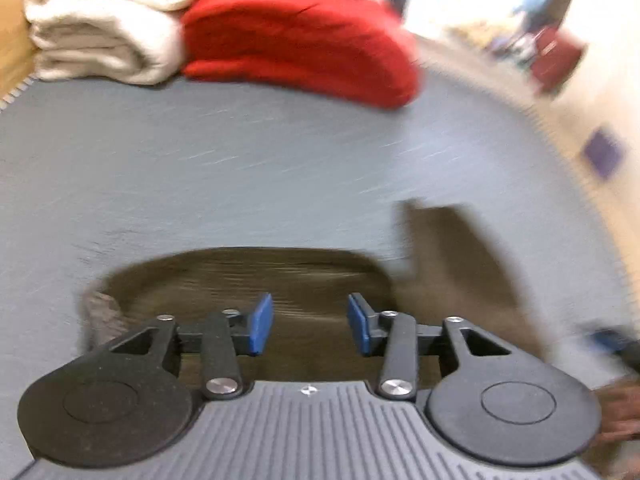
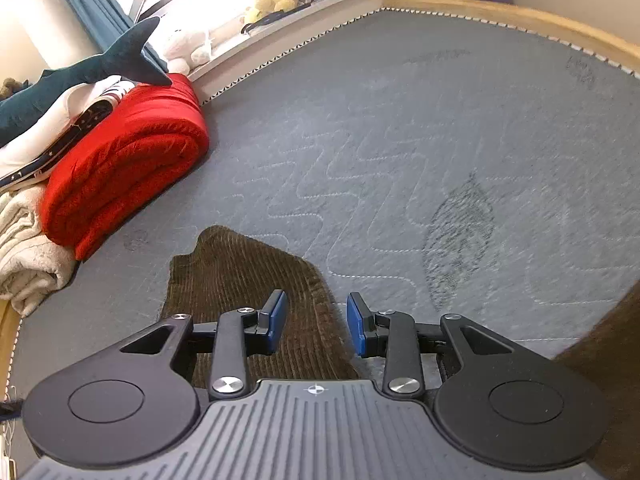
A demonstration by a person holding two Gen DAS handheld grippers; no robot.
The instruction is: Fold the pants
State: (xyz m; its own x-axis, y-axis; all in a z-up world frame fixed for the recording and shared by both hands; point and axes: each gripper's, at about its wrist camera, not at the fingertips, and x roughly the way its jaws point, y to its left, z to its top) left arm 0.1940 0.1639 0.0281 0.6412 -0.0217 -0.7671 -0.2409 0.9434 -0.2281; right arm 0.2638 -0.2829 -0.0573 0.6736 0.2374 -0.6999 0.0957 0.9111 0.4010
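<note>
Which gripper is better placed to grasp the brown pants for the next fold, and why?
Probably the left gripper: it is open with the pants spanning the whole gap between its fingers. The right gripper, also open, has pants under its left finger only, bare mattress under the other.

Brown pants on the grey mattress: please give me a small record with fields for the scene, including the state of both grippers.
surface: grey quilted mattress
pants: brown corduroy pants, lying on the mattress, partly under both grippers
left gripper: left gripper, open, over the pants, holds nothing
right gripper: right gripper, open, over the edge of the pants, holds nothing
nearby: folded red blanket, cream blanket, plush shark
image quality: left wrist view blurred
</note>
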